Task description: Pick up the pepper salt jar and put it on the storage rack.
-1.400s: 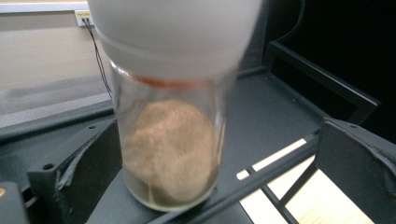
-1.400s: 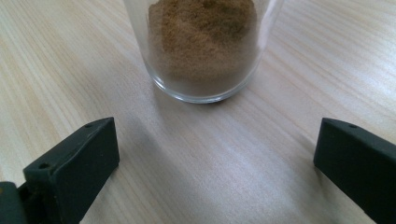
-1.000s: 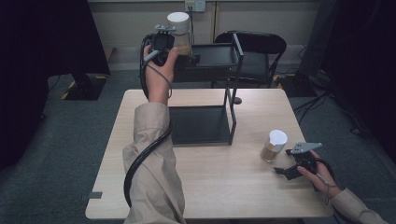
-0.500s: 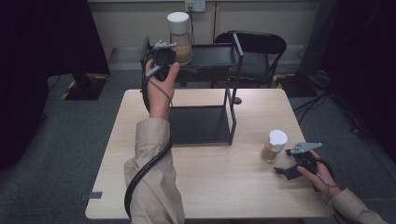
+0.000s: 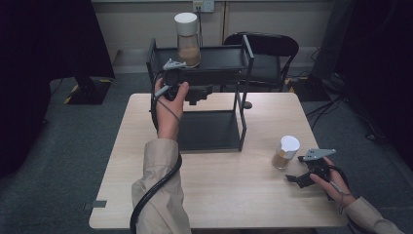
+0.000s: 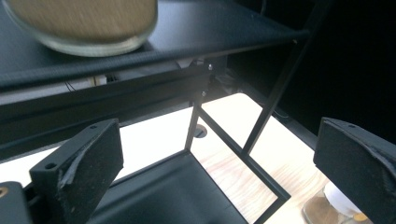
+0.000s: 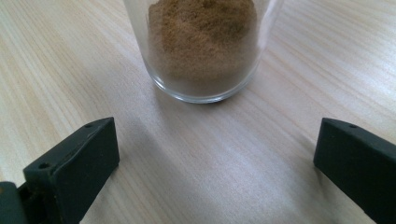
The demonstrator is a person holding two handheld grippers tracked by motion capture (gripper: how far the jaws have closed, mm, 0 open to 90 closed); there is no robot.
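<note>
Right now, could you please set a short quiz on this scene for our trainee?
1. True or false: the jar on the rack's top shelf is clamped in the left hand-held gripper.
2. Where does the second jar stand? A: on the table, B: on the rack's bottom shelf, C: on the chair.
3. Fill in: the right hand-held gripper, jaws open, points at the ____.

Key: 1 false; 2 A; 3 second jar.

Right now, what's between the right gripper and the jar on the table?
Nothing: bare wooden table lies between the open right gripper and the jar, seen in the right gripper view.
</note>
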